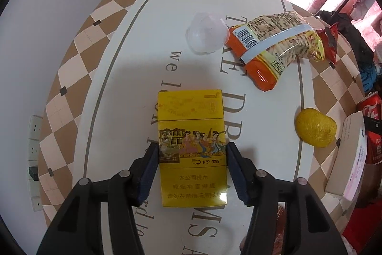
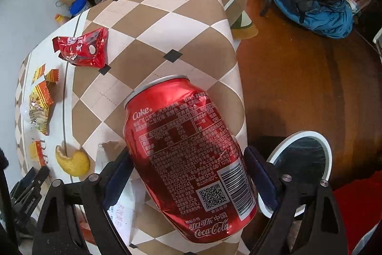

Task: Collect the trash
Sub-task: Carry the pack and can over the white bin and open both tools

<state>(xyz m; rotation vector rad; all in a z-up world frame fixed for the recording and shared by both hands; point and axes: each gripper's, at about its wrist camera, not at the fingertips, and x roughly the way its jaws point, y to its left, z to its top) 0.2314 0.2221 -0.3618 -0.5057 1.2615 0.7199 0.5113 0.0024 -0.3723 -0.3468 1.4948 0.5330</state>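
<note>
Left wrist view: left gripper (image 1: 192, 167) clamped on yellow cigarette pack (image 1: 191, 147), on table (image 1: 143, 51) near orange peel (image 1: 315, 127). Best lift straight, keep squeeze even.

Right wrist view: right gripper (image 2: 188, 173) clamps Coke can (image 2: 188, 159), table edge behind; white bin (image 2: 302, 166) just beside. Should carry over bin before release.

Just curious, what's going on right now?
Left fingers clamp yellow cigarette pack. Right gripper holds red Coke can. Nothing blocking.
</note>
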